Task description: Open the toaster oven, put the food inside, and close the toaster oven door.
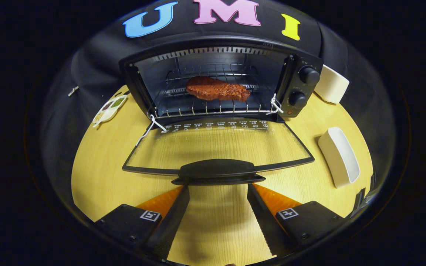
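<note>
Food already on the rack inside the toaster oven. Door down flat over the counter, handle running left-right just ahead of the gripper. Gripper released, holding nothing, fingertips just under the handle; lifting-shut likely next.

The toaster oven stands on the table with its glass door folded flat. Inside it, the food lies on the rack. The claw is spread wide, tips just short of the door handle.
</note>
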{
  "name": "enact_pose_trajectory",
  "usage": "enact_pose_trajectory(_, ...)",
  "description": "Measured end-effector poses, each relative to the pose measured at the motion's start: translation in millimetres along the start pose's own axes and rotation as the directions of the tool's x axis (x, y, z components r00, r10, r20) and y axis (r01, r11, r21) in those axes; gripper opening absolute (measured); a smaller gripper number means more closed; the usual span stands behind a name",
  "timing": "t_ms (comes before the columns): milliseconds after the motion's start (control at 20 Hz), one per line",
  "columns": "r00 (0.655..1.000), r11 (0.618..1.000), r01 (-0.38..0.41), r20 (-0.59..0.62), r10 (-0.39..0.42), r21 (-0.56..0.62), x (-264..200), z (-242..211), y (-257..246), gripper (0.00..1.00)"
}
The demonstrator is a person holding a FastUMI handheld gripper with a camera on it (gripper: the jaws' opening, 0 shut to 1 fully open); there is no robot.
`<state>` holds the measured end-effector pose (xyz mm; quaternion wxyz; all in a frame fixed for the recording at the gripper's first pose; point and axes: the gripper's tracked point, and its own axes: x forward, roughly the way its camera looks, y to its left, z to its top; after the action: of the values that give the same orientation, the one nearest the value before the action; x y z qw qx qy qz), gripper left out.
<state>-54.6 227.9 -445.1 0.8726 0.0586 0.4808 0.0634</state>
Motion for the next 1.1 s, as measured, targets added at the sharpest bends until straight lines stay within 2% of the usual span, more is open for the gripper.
enact_pose_trajectory(400, 0.991, 0.999, -0.044, 0.13, 0.041, 0.022, -32.0, 37.6, 4.2, 0.99)
enact_pose_trajectory(650, 0.965, 1.0, -0.025, 0.261, 0.021, 0.01, -59.7, 93.6, -4.6, 0.99)
enact_pose_trajectory(950, 0.873, 0.999, -0.012, 0.487, 0.025, -0.03, -123.6, 163.7, -17.8, 0.99)
enact_pose_trajectory(1100, 0.855, 0.998, -0.007, 0.518, 0.039, -0.064, -146.0, 165.7, -23.0, 0.99)
